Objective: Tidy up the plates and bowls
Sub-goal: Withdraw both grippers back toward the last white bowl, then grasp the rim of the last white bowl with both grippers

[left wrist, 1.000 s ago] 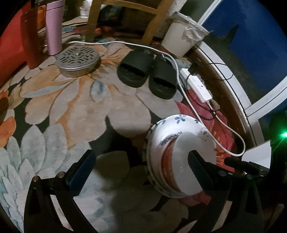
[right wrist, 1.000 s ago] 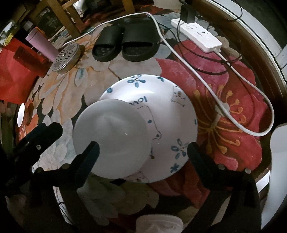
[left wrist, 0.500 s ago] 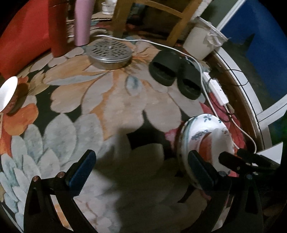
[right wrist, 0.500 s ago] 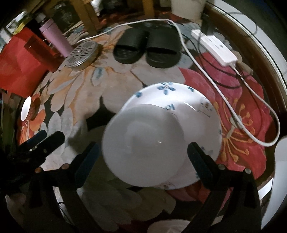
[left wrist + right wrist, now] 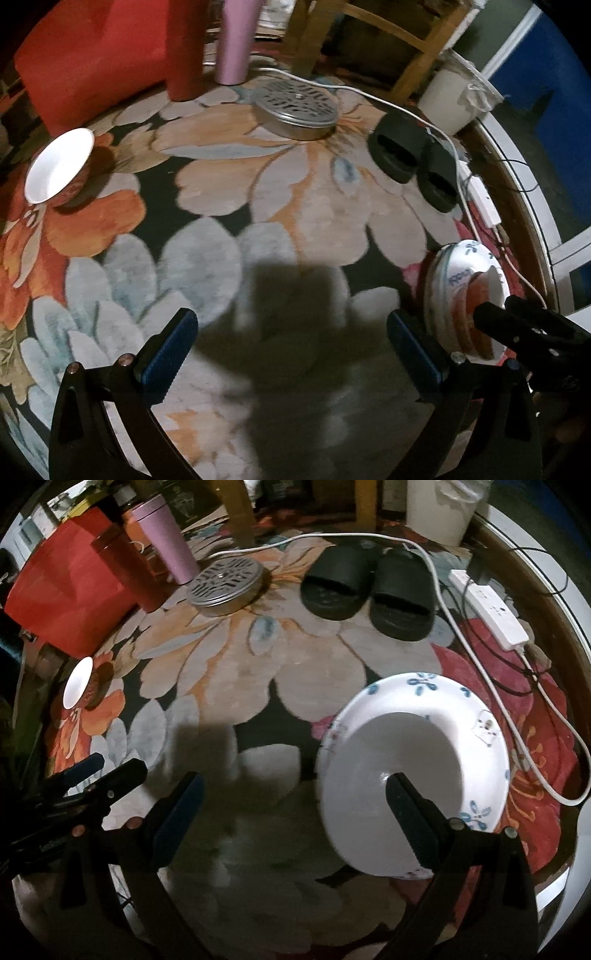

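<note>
Both grippers were spread wide with nothing between the pads. The left gripper (image 5: 291,350) hovered over the floral rug (image 5: 258,192), empty. The right gripper (image 5: 295,808) had its right finger in front of the plain white bowl (image 5: 391,786), which sat in the blue-flowered plate (image 5: 476,716) on the rug's red part. Another white bowl (image 5: 59,170) sat tilted well apart, near the red box (image 5: 66,587), with black slippers (image 5: 365,587) further back.
</note>
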A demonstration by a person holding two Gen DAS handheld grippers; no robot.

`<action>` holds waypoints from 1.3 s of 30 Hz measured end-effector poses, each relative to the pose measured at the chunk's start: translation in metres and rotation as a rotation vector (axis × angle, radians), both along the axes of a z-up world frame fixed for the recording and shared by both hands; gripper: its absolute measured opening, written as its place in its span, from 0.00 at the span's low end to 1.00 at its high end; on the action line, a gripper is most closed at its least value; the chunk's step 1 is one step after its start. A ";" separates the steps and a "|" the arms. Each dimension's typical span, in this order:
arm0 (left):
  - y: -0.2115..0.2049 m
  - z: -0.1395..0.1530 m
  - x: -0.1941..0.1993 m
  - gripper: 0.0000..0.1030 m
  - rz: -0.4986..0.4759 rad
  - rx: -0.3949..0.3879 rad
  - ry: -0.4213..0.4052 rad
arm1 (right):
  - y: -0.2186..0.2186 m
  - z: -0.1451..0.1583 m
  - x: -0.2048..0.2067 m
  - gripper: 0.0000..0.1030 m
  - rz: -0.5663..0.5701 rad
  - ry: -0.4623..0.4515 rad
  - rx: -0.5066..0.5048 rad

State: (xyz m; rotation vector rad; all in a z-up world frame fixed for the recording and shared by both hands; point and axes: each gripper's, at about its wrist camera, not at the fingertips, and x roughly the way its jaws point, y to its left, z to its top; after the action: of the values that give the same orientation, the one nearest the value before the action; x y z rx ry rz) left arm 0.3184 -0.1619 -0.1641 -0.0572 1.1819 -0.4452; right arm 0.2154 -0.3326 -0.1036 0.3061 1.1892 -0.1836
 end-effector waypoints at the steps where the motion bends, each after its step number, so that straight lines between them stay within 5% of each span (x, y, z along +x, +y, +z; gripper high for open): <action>1: 0.005 0.000 0.001 0.99 0.006 0.002 0.000 | 0.003 0.000 0.001 0.97 0.006 -0.002 0.001; 15: 0.089 -0.014 0.021 0.99 0.156 0.042 0.014 | 0.077 -0.012 0.031 0.97 0.157 0.018 0.040; 28: 0.193 -0.028 0.045 0.99 0.365 0.072 0.038 | 0.180 -0.038 0.109 0.97 0.341 0.056 0.190; 39: 0.284 -0.030 0.047 0.99 0.544 0.077 0.041 | 0.250 -0.067 0.206 0.91 0.234 0.025 0.372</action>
State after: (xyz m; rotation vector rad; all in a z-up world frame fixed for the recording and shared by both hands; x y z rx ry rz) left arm 0.3658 0.1217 -0.1937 -0.3136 1.1673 0.0808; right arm 0.4218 -0.0830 -0.1706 0.4865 1.2713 0.2414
